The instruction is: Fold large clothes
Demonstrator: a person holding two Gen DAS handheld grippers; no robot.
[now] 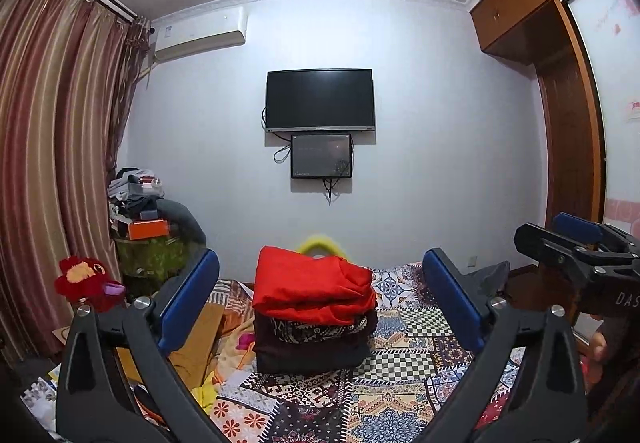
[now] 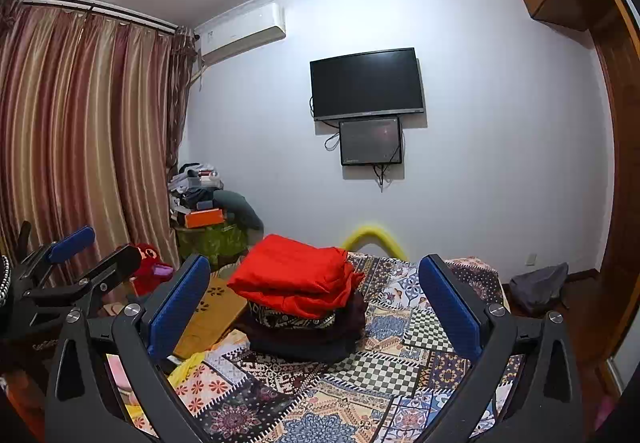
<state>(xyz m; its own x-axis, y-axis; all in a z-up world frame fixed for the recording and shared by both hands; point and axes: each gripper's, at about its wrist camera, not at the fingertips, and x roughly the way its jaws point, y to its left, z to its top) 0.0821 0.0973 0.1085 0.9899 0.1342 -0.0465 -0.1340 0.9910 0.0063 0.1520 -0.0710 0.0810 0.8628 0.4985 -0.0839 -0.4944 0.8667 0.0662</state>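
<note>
A folded red garment (image 1: pixel 312 289) lies on top of a stack of folded dark and patterned clothes (image 1: pixel 312 343) on the patchwork bedspread (image 1: pixel 400 363). The stack also shows in the right wrist view, red garment (image 2: pixel 294 275) over dark clothes (image 2: pixel 304 335). My left gripper (image 1: pixel 320 303) is open and empty, held above the bed in front of the stack. My right gripper (image 2: pixel 316 303) is open and empty, at a similar distance. The right gripper shows at the right edge of the left view (image 1: pixel 576 243); the left gripper shows at the left edge of the right view (image 2: pixel 72 255).
Loose yellow cloth (image 2: pixel 184 367) and a tan board (image 2: pixel 212 315) lie at the bed's left side. A red plush toy (image 1: pixel 86 283) and a cluttered green stand (image 1: pixel 152 243) sit by the curtain. A wardrobe (image 1: pixel 572 123) is on the right, a TV (image 1: pixel 320 99) on the far wall.
</note>
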